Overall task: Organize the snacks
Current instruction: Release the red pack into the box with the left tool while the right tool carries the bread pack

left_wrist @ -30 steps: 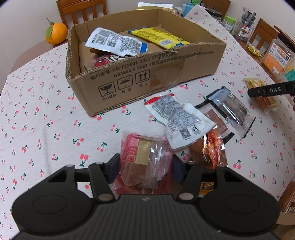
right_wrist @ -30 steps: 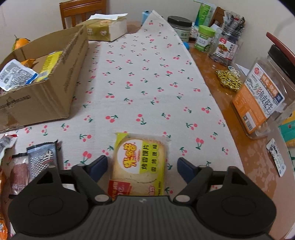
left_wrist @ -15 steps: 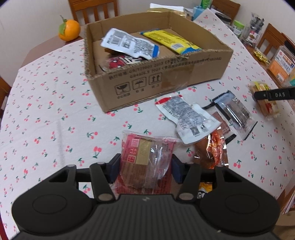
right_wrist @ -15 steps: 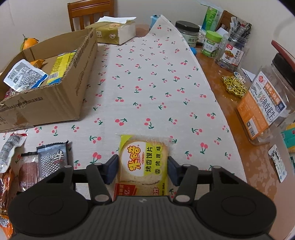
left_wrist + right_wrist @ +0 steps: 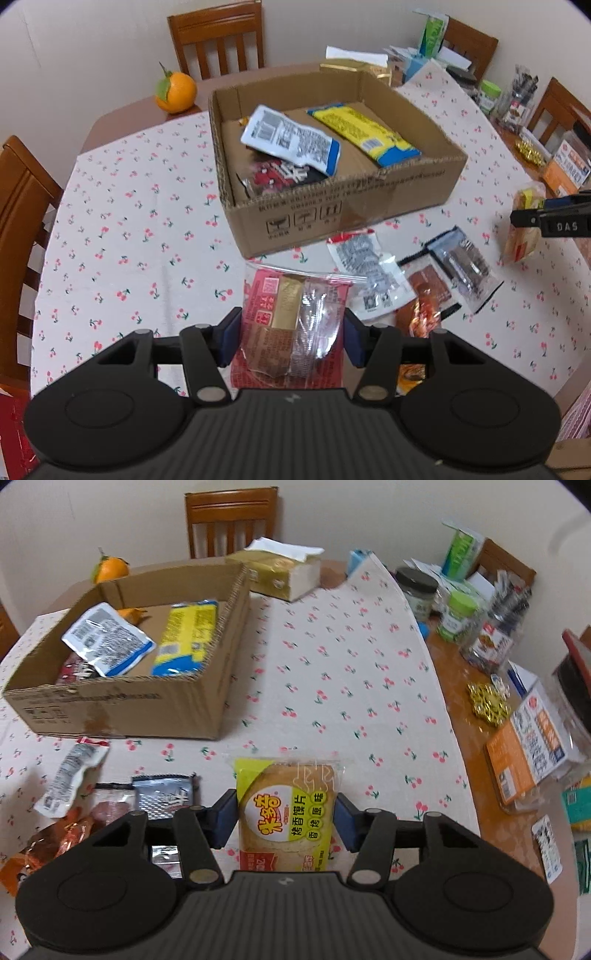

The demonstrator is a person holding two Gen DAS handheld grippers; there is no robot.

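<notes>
2 snack packs sit clamped: red packet (image 5: 291,321) in left gripper (image 5: 291,341), yellow packet (image 5: 286,812) in right gripper (image 5: 286,821).

Even, soft indoor light with faint shadows; both fisheye views bend strongly at dark corners (slight motion blur throughout, especially edges).

Cardboard box (image 5: 332,206) is set on the tablecloth (image 5: 122,236), with several packets (image 5: 291,142) lain inside; an orange (image 5: 175,92) is placed behind its left corner; a tissue pack (image 5: 279,572) is seen behind its right corner; loose packets (image 5: 417,273) are scattered before the box; jars (image 5: 454,613) are ranged along the table's right edge.
</notes>
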